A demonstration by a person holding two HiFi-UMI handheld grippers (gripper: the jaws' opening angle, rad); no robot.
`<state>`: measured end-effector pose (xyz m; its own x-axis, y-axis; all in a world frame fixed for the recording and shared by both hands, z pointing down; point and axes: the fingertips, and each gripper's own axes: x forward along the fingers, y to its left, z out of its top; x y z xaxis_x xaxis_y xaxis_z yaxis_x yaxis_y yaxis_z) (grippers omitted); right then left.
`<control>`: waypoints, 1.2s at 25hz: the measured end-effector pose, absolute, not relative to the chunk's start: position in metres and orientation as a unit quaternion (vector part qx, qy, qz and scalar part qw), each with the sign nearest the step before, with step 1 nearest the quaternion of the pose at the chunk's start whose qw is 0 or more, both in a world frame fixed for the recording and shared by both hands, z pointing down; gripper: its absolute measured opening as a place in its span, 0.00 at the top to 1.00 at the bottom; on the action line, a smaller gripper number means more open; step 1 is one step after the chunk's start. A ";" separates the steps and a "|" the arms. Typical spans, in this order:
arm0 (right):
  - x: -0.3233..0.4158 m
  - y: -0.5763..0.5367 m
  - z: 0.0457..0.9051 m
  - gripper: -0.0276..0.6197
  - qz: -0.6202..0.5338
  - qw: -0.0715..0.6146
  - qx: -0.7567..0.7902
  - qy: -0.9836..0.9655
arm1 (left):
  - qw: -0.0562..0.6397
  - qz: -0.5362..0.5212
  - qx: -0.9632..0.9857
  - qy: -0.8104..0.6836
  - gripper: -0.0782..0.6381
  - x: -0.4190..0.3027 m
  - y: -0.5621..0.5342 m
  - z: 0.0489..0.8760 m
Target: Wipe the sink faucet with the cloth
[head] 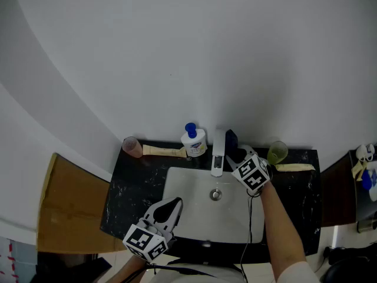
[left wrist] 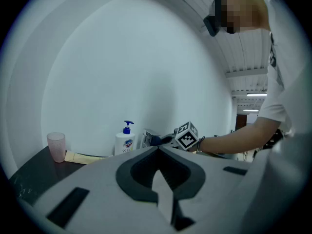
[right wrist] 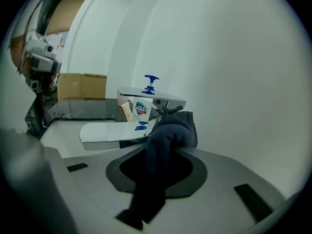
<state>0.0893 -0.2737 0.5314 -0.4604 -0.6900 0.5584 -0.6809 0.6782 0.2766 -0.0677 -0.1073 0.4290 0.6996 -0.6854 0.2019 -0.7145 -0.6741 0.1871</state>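
Observation:
The chrome faucet (head: 217,158) stands at the back of the white sink (head: 182,217). My right gripper (head: 235,154) is just right of the faucet, shut on a dark blue cloth (head: 231,138) that bunches against the faucet's side. In the right gripper view the cloth (right wrist: 173,128) hangs between the jaws of my right gripper (right wrist: 165,147) and touches the faucet (right wrist: 146,99) below its flat lever. My left gripper (head: 175,203) hovers over the sink's front left, jaws together and empty. In the left gripper view its tips (left wrist: 158,150) meet, pointing toward the faucet (left wrist: 148,139).
A soap pump bottle (head: 194,140) and a pink cup (head: 132,147) stand left of the faucet on the black counter (head: 126,199). A green cup (head: 277,152) and a pale tube (head: 294,167) are on the right. A brown cardboard box (head: 65,211) sits far left.

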 end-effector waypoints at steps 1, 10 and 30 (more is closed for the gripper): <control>0.090 -0.275 0.540 0.82 0.007 0.333 0.402 -0.853 | 0.127 0.058 0.913 -0.384 0.89 -0.069 -0.107 0.429; 0.076 -0.259 0.595 0.82 0.046 0.388 0.361 -0.847 | 0.127 0.058 0.912 -0.385 0.89 -0.070 -0.107 0.426; 0.086 -0.269 0.539 0.82 -0.043 0.355 0.402 -0.843 | 0.128 0.057 0.912 -0.385 0.89 -0.083 -0.100 0.431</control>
<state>0.0856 -0.2686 0.5389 -0.4252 -0.7075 0.5645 -0.6467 0.6738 0.3574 -0.0826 -0.1004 0.4308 0.6972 -0.6877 0.2023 -0.7168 -0.6712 0.1887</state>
